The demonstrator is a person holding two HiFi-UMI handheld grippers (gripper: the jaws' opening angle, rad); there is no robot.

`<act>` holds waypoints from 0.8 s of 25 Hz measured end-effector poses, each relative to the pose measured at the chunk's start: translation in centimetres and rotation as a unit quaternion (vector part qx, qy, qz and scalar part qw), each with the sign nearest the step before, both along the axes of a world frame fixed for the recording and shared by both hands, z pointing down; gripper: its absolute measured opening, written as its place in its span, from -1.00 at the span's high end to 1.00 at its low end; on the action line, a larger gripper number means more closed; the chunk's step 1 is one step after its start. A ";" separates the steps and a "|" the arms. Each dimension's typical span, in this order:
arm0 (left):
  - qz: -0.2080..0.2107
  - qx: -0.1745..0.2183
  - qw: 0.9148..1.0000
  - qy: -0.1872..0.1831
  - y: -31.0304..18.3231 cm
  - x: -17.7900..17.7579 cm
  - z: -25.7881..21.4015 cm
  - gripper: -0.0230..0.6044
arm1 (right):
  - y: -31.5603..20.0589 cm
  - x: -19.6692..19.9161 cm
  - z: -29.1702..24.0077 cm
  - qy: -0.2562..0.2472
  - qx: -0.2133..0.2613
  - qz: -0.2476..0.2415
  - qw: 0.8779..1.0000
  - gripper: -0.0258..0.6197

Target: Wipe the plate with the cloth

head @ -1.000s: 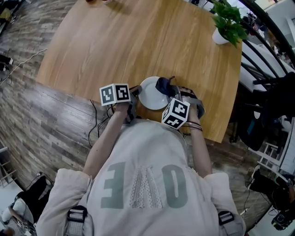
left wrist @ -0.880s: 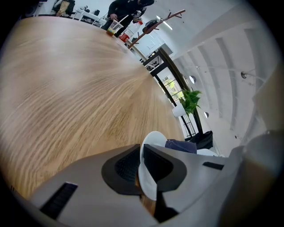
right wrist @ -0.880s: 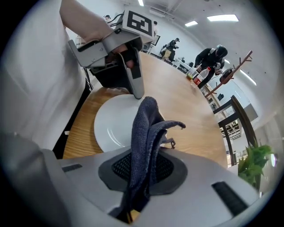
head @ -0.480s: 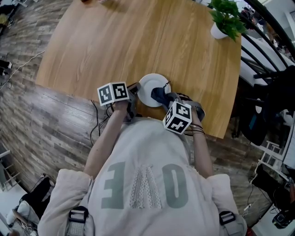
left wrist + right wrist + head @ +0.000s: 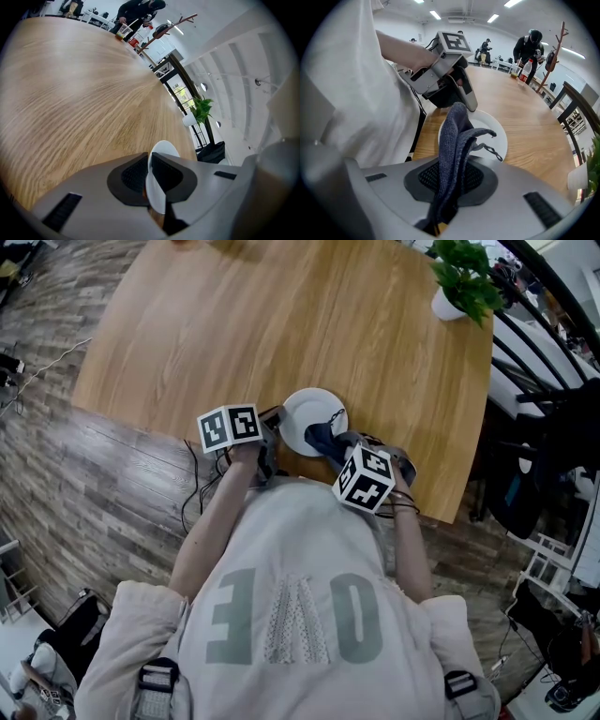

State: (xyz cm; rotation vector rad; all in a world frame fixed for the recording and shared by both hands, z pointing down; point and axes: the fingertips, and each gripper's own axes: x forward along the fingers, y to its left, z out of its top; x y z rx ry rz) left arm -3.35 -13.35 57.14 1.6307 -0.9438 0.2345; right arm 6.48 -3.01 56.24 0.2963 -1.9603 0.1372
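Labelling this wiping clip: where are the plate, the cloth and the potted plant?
plate (image 5: 487, 121): right gripper view, bare white inner surface beyond the cloth.
cloth (image 5: 450, 140): right gripper view, the folded blue knit just above the jaws.
potted plant (image 5: 466, 277): head view, its green leaves.

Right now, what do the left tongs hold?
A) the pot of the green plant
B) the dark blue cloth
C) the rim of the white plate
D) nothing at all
C: in the left gripper view the left tongs are closed on the rim of the plate, while the cloth is clamped in the right tongs.
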 end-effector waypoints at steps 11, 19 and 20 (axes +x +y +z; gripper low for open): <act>-0.040 -0.005 0.999 0.030 -1.0 -0.2 -0.2 0.83 | -5.3 1.4 -1.1 0.027 0.063 0.012 0.998 0.74; -0.044 -0.005 0.999 0.025 -1.1 -0.2 -0.1 0.83 | -11.6 0.5 -1.7 0.037 0.098 0.038 0.994 0.74; -0.044 -0.006 0.999 0.025 -1.0 -0.2 0.0 0.83 | -12.0 0.6 -1.2 0.043 0.097 0.041 0.993 0.74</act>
